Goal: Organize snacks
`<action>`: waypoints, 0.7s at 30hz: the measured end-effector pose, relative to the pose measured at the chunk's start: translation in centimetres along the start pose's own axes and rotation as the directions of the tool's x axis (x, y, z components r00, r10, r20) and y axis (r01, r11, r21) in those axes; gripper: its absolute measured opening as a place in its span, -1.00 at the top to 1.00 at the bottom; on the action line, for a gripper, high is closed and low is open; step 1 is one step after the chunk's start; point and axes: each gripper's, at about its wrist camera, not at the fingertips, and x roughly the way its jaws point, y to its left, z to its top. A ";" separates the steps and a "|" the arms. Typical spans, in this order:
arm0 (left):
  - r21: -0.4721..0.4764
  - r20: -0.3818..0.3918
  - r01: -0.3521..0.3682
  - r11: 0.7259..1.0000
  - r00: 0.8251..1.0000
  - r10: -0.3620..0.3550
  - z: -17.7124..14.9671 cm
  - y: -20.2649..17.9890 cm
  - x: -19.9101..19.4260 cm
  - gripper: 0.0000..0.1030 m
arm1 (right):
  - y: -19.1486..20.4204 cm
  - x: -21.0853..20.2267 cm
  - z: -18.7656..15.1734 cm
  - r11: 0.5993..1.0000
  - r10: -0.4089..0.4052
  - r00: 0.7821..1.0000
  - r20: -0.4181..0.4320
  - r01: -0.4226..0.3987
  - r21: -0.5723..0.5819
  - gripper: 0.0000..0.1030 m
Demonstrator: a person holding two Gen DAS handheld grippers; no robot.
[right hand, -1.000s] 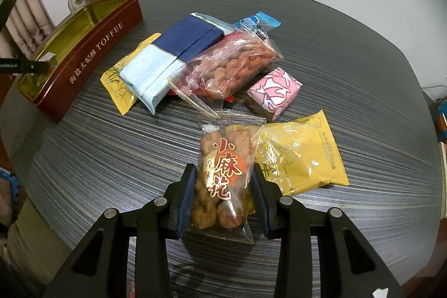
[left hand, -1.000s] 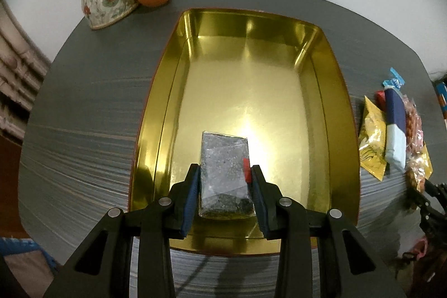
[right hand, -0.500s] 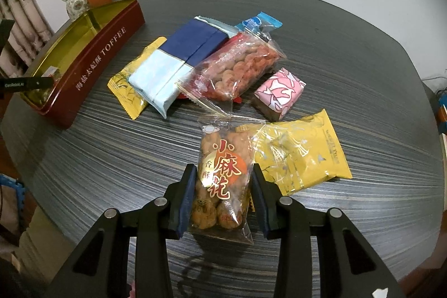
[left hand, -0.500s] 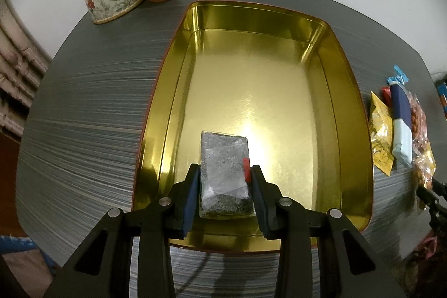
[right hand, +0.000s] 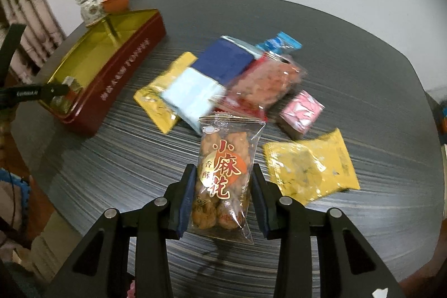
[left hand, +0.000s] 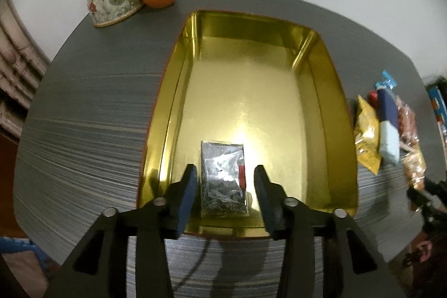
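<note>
A silver packet (left hand: 223, 178) lies in the gold tin (left hand: 325, 91) at its 6 o'clock end, between the spread jaws of the left gripper (left hand: 223, 190), touching neither. The right gripper (right hand: 222, 198) clamps a twist-snack bag (right hand: 223, 172) above the table (right hand: 111, 166); other snacks (right hand: 220, 74) lie toward 12 o'clock.

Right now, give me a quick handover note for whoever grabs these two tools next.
Left tool: open, fingers either side of the silver packet lying in the gold tin.
Right tool: shut on the fried-twist bag, held above the table.
Done: silver packet in the tin.
Left: drop the bag in, then the pile: yellow packs, pink packet, blue-white pack, peanut bag.
</note>
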 end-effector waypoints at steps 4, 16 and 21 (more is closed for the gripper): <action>-0.017 0.048 0.016 1.000 0.999 -0.015 -0.1 0.3 -1.7 0.01 | 1.5 -0.3 0.6 0.999 0.026 1.000 0.014 -0.026 -0.026 0.32; -0.121 0.118 -0.032 0.992 0.992 0.046 -1.0 4.5 -4.6 -0.03 | 6.9 -1.7 4.6 0.986 0.115 0.990 0.086 -0.103 -0.135 0.32; -0.154 0.111 -0.071 0.986 0.990 0.088 -1.8 6.8 -4.9 -0.05 | 10.4 -1.5 7.4 0.971 0.169 0.979 0.117 -0.145 -0.191 0.32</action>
